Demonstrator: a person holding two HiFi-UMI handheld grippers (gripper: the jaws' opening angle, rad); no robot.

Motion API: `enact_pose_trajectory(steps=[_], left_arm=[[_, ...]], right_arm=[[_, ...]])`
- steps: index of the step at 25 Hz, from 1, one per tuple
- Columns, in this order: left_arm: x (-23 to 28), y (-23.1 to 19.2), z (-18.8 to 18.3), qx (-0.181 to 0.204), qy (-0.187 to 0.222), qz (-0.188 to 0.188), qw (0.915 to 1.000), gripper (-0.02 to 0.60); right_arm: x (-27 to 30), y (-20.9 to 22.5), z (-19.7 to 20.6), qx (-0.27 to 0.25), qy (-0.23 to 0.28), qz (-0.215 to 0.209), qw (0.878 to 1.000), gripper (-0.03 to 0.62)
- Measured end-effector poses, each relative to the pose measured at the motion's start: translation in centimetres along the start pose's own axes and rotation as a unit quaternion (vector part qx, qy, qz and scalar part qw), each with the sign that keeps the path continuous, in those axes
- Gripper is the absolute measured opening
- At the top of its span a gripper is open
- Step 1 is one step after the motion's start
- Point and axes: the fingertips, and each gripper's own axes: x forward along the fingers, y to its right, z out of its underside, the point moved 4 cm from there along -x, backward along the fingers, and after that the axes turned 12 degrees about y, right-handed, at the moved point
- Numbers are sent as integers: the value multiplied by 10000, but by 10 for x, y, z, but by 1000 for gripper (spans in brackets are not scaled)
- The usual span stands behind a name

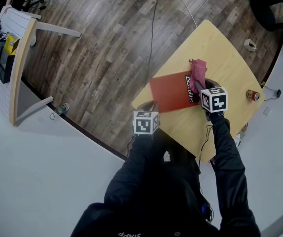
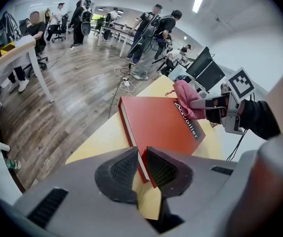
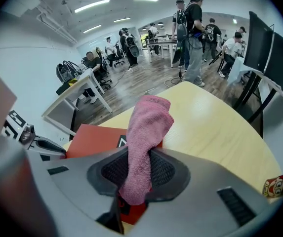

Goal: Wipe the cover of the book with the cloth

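Book [image 2: 156, 127] with white "ollier" lettering [image 2: 189, 121]

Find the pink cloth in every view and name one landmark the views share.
Head view: cloth right of centre, at the red book's right end.
Left gripper view: cloth upper right, over the book's far end.
Right gripper view: cloth dead centre, clamped by the right hand-held gripper.
Shared landmark: the red book, on the yellow table in all three.
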Motion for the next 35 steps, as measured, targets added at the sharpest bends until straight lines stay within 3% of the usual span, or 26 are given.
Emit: enact_pose_trajectory(steps=[4,9,14,19,26,35], left_arm=[[-1,0,0,-5,1,30,10000,78],[-1,0,1,-16,4,74,10000,78],[0,-1,-1,-34,6,121,9999,78],[0,-2,0,-68,21,171,9998,78],[0,-3,-1,-56,26,204,9998,78],[-1,-4,-2,-43,29,190,9998,78]], right_arm=[[-8,-18,-9,20,213,-184,9996,106],[-6,-72,-17,-40,349,-887,9954,106],[7,-127,-13,-250,231,-1664,9855,107],[18,-159,1,-458,-36,-2049,9777,106],[35,-175,22,-632,-434,-2185,9728,106],[37,-163,31,-388,-505,-2002,9777,107]])
